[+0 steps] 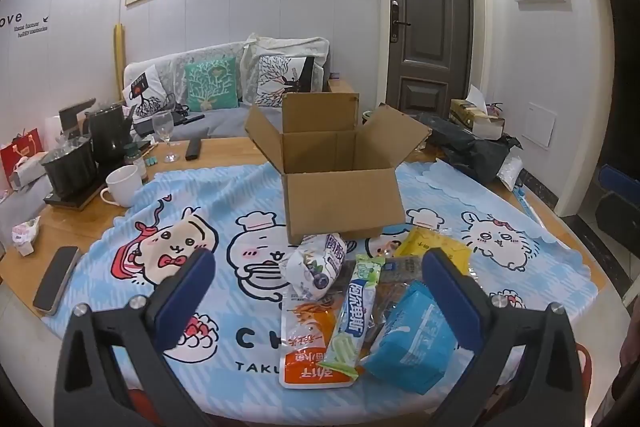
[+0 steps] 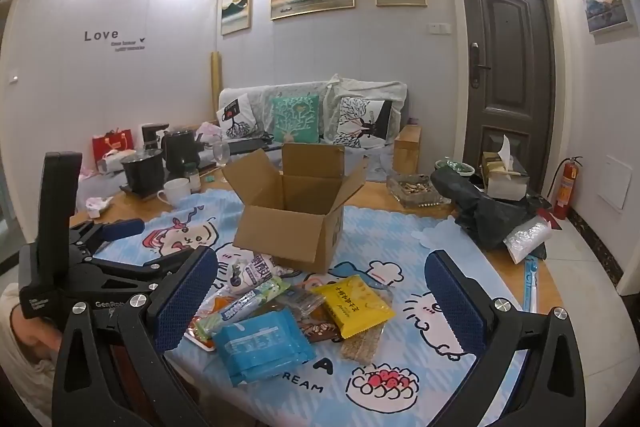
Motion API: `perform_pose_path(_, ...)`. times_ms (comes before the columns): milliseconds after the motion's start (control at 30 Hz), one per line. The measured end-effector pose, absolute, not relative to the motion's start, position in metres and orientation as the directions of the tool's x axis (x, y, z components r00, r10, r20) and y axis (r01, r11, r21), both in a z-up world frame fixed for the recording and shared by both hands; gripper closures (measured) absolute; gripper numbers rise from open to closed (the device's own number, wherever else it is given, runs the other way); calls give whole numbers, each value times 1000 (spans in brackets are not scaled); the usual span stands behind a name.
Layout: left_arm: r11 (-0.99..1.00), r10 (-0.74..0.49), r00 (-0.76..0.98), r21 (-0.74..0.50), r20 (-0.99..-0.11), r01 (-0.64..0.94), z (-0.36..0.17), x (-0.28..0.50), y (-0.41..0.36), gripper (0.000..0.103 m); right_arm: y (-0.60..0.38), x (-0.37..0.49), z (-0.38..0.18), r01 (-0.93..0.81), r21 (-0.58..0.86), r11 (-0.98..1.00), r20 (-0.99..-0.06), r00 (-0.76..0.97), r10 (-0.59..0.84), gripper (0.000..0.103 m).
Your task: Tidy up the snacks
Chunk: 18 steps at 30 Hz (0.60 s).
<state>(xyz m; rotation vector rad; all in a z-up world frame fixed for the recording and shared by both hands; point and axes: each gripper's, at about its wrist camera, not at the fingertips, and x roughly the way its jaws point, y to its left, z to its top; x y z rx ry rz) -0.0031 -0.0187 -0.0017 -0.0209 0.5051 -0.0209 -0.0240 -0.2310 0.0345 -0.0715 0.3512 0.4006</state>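
Left wrist view looks down past the left tongs [image 1: 318,289], whose blue pads stand wide apart and released, gripping nothing. Between and just beyond them lies the heap of snacks: a blue packet [image 1: 412,339] nearest, a long green-and-white stick pack [image 1: 352,319] across an orange-and-white pouch [image 1: 308,347], and a white blueberry bag [image 1: 316,267] touching the front wall of the box. A yellow packet [image 1: 434,247] lies at the far right of the heap.

From the right wrist view, the right tongs [image 2: 320,291] are likewise spread wide and empty, poised above the same pile, with a grain bar [image 2: 360,345] showing beside the yellow packet. The pile sits close to the counter's near edge, probably so either hand reaches it easily.

Behind it the cardboard box [image 2: 288,227] stands upright on the cartoon-printed cloth [image 2: 400,235], all four flaps folded outward; I judge that it is the receptacle, opened ready for drops from above. Nothing visible is inside it yet, so the sorting looks barely begun.

Further back a white mug [image 1: 122,185] and a dark kettle [image 1: 108,133] crowd the counter's left, clear of the working area.
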Motion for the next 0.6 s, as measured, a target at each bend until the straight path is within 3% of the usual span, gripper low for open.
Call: perform_pose_path(600,999,-30,876,-27,-482,19,-1,-3,-19,0,-230,-24,34,-394,2,919,-349,861,370,0)
